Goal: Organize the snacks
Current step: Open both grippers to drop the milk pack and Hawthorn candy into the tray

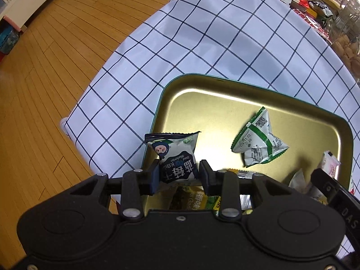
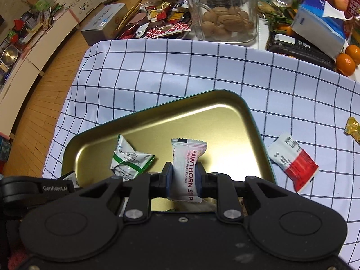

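A gold tin tray [image 1: 177, 90] [image 2: 225, 103] lies on a checked cloth. My left gripper [image 1: 178, 173] is shut on a dark blue and white dried-strawberry packet [image 1: 175, 155], held over the tray's near left edge. My right gripper [image 2: 183, 177] is shut on a white hawthorn strip packet [image 2: 186, 159] above the tray's near side. A green and white packet [image 1: 258, 141] [image 2: 129, 159] lies inside the tray. Yellow-green packets [image 1: 191, 199] show under the left gripper's body. The right gripper's black arm enters the left wrist view at the lower right.
On the cloth right of the tray lie a red and white packet [image 2: 292, 165] and a yellow sweet [image 2: 353, 128]. At the table's back stand a glass jar of walnuts [image 2: 225, 15], a tissue box [image 2: 319, 29], oranges [image 2: 345, 64] and heaped wrappers. Wooden floor lies left.
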Available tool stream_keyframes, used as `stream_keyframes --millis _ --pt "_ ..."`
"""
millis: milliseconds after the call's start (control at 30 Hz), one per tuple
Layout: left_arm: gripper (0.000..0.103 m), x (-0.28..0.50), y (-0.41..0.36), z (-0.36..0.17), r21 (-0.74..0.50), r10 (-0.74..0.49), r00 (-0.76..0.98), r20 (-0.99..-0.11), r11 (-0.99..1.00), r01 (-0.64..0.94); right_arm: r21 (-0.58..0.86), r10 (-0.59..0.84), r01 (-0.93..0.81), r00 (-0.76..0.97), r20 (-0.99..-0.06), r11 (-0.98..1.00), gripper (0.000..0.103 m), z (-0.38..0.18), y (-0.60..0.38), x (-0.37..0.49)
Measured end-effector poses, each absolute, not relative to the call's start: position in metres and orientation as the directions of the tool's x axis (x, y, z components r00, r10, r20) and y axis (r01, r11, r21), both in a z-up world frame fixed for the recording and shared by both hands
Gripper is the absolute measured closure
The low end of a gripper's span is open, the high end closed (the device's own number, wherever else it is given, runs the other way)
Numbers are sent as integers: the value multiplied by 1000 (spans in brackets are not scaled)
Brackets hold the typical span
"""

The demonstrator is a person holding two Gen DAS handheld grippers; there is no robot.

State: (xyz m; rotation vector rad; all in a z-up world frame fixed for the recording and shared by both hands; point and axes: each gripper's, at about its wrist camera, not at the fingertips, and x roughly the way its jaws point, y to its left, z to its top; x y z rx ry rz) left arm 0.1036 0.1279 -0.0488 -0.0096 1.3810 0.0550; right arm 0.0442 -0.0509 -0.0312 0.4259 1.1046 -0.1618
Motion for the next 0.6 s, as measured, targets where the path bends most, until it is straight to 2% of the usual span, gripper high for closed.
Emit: stream_keyframes --millis 233,300,600 --pt "57 107 136 -39 -31 -25 224 -974 999 -25 250 77 337 453 -888 908 80 -35 -47 49" --pt "54 106 137 -35 -33 -27 246 -969 999 -18 249 74 341 453 -888 906 80 -35 -47 48" --pt "53 107 139 -38 -39 -34 234 -972 999 -14 261 76 344 467 -881 902 80 -36 -45 51"
